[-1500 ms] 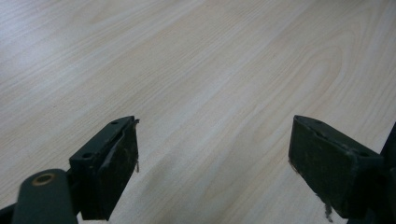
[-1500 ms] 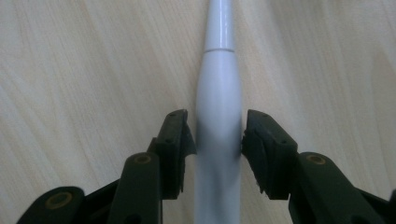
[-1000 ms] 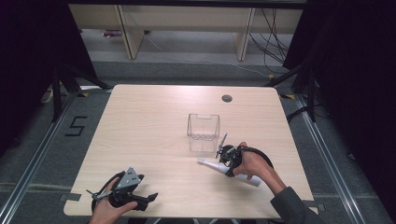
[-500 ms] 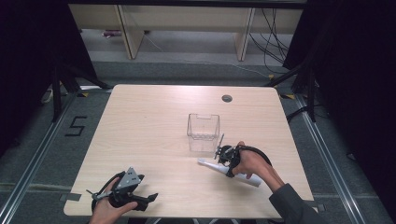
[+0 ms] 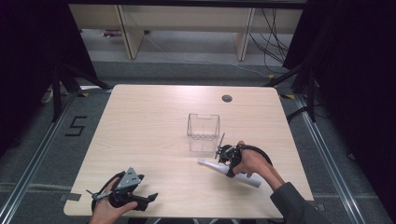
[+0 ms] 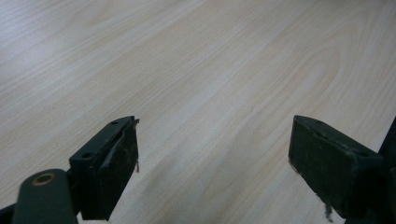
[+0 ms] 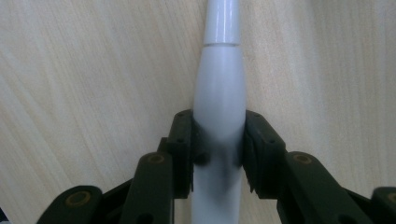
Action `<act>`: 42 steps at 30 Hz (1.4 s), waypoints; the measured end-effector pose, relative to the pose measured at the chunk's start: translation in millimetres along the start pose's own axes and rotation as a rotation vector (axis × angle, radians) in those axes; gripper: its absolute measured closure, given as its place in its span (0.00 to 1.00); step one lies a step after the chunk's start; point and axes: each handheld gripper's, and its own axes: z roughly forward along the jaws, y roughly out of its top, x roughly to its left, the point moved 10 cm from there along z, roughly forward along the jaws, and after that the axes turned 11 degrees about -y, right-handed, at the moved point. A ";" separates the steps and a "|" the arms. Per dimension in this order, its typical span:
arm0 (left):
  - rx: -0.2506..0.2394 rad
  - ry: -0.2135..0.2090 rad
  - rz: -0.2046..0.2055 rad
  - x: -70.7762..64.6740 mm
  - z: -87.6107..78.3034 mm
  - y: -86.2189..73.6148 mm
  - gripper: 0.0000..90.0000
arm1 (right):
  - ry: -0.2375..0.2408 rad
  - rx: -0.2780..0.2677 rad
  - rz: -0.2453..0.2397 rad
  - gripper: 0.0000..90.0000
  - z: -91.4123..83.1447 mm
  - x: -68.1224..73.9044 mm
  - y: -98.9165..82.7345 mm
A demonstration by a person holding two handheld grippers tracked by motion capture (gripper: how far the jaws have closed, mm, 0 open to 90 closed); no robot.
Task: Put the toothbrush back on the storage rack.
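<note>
Nothing has shifted since the earlier frames: both of my hands sit where they were, and the white toothbrush-like handle [image 5: 229, 172] lies in the same spot on the desk [image 5: 154, 121]. I take the clear plastic box [image 5: 203, 132] as my landmark. The handle lies flat just in front of the box, on the near side and slightly to its right, its thin end pointing left. My right claw [image 7: 218, 144] is clamped around the thick body of the handle, one pad pressed to each side, as the right gripper view shows close up. My left claw [image 6: 212, 154] rests well away from the box, at the near left corner of the desk, its jaws spread wide with bare wood between them.
</note>
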 end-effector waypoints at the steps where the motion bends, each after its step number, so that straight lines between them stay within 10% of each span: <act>1: 0.000 0.001 0.000 0.1 0.1 0.0 0.17 | -0.006 -0.015 0.006 0.74 0.0 -1.0 0.6; 17: 0.002 0.001 0.002 0.3 -0.3 -0.2 0.17 | -0.045 -0.116 0.061 0.74 -23.4 -4.9 -3.5; 33: -0.004 -0.005 -0.005 -0.6 0.2 0.3 0.17 | -0.119 -0.485 0.295 0.74 -74.0 -37.3 -15.5; 42: -0.005 -0.003 -0.007 -0.4 0.3 0.2 0.17 | -0.123 -0.600 0.365 0.74 -84.6 -48.9 -18.0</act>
